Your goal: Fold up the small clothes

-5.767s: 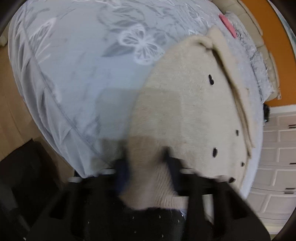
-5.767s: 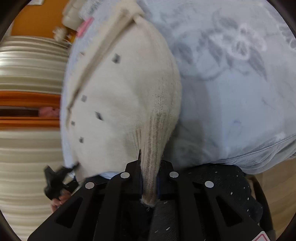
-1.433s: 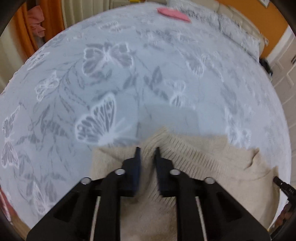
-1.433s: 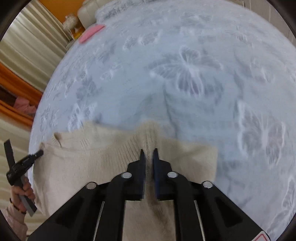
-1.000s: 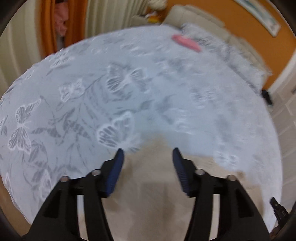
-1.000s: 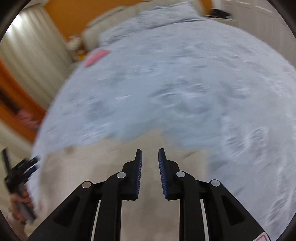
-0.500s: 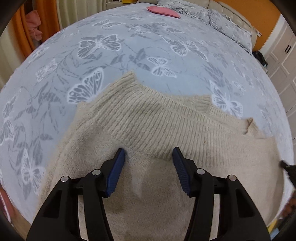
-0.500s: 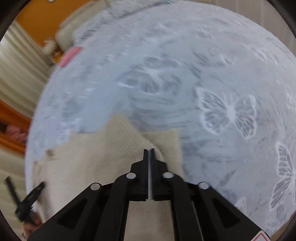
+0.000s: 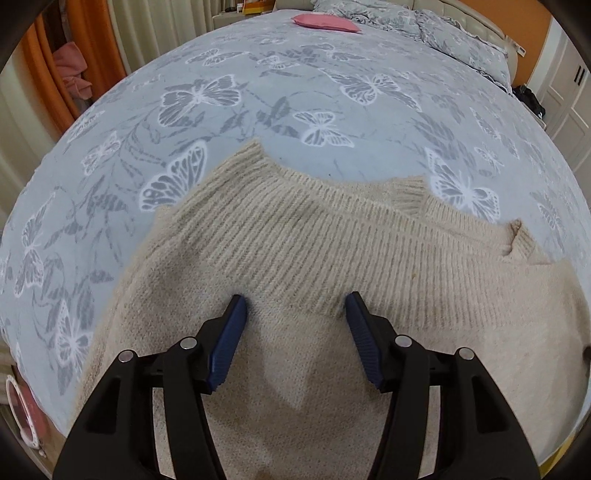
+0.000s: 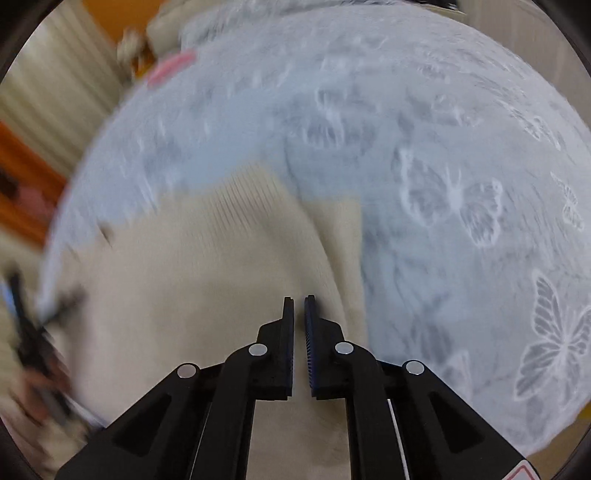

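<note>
**On the bed, a fold laid down and let go**

Ahead of our left fingers [image 9: 293,306] the beige sweater [image 9: 332,258] now lies doubled on the butterfly bedspread [image 9: 258,92], ribbed hem farthest away. A second ago we pinched it; now the left fingers are spread and empty. The right fingers [image 10: 299,308] are nearly together over the knit, gripping nothing we can see. We judge this fold finished.

A bed [image 9: 295,92] in grey butterfly print carries a beige sweater [image 9: 332,258] beneath the tongs, a pink cushion [image 9: 325,23] far beyond them.
</note>
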The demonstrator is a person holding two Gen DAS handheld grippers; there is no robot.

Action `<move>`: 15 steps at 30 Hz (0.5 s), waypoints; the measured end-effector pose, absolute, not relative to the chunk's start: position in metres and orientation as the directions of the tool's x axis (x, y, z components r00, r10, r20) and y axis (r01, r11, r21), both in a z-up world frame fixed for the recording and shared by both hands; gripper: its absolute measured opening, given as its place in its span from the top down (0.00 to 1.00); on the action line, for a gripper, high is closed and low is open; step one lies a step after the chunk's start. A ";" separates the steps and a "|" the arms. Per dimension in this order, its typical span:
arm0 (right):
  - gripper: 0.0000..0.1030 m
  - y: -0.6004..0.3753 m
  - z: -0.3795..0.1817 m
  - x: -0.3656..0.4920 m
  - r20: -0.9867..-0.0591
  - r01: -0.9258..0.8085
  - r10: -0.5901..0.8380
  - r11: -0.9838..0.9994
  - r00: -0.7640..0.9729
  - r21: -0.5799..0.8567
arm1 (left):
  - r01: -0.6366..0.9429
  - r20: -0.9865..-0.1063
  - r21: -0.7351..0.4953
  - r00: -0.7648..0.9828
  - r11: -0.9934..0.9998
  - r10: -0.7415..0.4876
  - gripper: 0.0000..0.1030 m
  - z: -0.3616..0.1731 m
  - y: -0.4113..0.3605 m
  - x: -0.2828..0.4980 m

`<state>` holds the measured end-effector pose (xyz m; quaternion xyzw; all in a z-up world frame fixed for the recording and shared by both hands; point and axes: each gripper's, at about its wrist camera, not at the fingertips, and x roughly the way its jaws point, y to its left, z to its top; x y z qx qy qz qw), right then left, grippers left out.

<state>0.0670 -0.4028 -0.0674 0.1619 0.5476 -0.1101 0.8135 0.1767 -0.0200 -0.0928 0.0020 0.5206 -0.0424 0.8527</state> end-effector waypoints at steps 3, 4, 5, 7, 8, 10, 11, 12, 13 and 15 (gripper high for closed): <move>1.00 -0.403 -0.074 0.061 -0.925 0.417 0.017 0.889 0.381 0.188 | 0.068 -0.892 -0.037 0.447 0.997 -0.064 0.47 -0.091 -0.021 0.177; 0.99 -0.402 -0.066 0.061 -0.917 0.420 0.018 0.885 0.398 0.200 | 0.066 -0.894 -0.040 0.443 0.997 -0.065 0.47 -0.091 -0.020 0.177; 0.93 -0.399 -0.058 0.062 -0.908 0.407 0.022 0.889 0.419 0.210 | 0.064 -0.896 -0.043 0.438 0.997 -0.067 0.47 -0.090 -0.020 0.178; 0.92 -0.387 -0.049 0.065 -0.904 0.365 0.031 0.908 0.427 0.204 | 0.065 -0.898 -0.045 0.434 0.997 -0.069 0.47 -0.090 -0.019 0.178; 0.93 -0.383 -0.053 0.066 -0.911 0.348 0.024 0.920 0.412 0.182 | 0.066 -0.898 -0.042 0.434 0.997 -0.066 0.47 -0.090 -0.020 0.178; 1.00 -0.384 -0.076 0.067 -0.939 0.346 -0.007 0.931 0.345 0.120 | 0.067 -0.899 -0.032 0.433 0.997 -0.058 0.47 -0.089 -0.021 0.177; 1.00 -0.390 -0.080 0.065 -0.939 0.366 0.003 0.920 0.345 0.137 | 0.064 -0.901 -0.032 0.429 0.997 -0.056 0.47 -0.087 -0.021 0.176; 1.00 -0.396 -0.075 0.063 -0.934 0.402 0.028 0.898 0.355 0.180 | 0.054 -0.905 -0.036 0.421 0.998 -0.056 0.47 -0.082 -0.019 0.174; 1.00 -0.396 -0.066 0.061 -0.927 0.418 0.035 0.886 0.372 0.202 | 0.041 -0.906 -0.045 0.419 0.998 -0.058 0.47 -0.076 -0.016 0.171; 0.91 -0.391 -0.042 0.063 -0.898 0.394 0.054 0.886 0.437 0.245 | 0.008 -0.890 -0.118 0.444 0.993 -0.109 0.46 -0.061 -0.002 0.161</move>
